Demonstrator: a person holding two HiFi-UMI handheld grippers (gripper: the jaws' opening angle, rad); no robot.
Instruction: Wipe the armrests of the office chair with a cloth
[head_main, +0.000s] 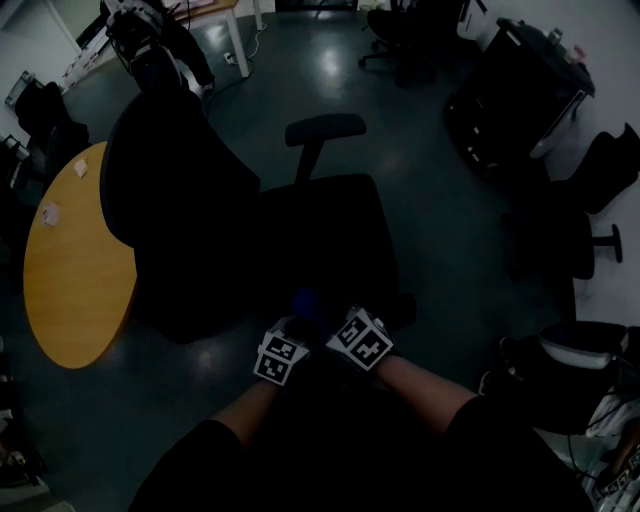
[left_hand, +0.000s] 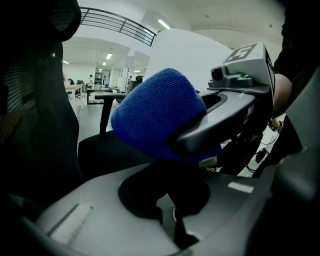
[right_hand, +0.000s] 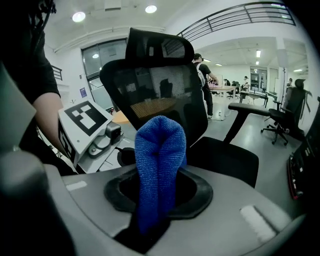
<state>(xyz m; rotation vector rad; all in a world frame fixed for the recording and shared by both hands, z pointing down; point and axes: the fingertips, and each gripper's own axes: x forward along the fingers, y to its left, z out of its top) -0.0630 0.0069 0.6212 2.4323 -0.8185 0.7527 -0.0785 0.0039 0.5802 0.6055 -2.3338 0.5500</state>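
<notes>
The black office chair (head_main: 320, 240) stands in front of me, its backrest (head_main: 170, 210) to the left and its far armrest (head_main: 325, 130) beyond the seat. Both grippers hover close together over the seat's near edge. My right gripper (right_hand: 152, 227) is shut on a folded blue cloth (right_hand: 160, 165), which sticks up between its jaws. In the left gripper view the cloth (left_hand: 157, 117) fills the middle, pinched by the right gripper's fingers (left_hand: 215, 125). My left gripper (left_hand: 175, 222) is shut on nothing, just beside the cloth. The near armrest is hidden.
A round wooden table (head_main: 75, 270) sits left of the chair. Other chairs (head_main: 400, 30), a dark cart (head_main: 520, 90) and a stool (head_main: 580, 240) stand at the back and right. A person (right_hand: 202, 75) stands far off in the room.
</notes>
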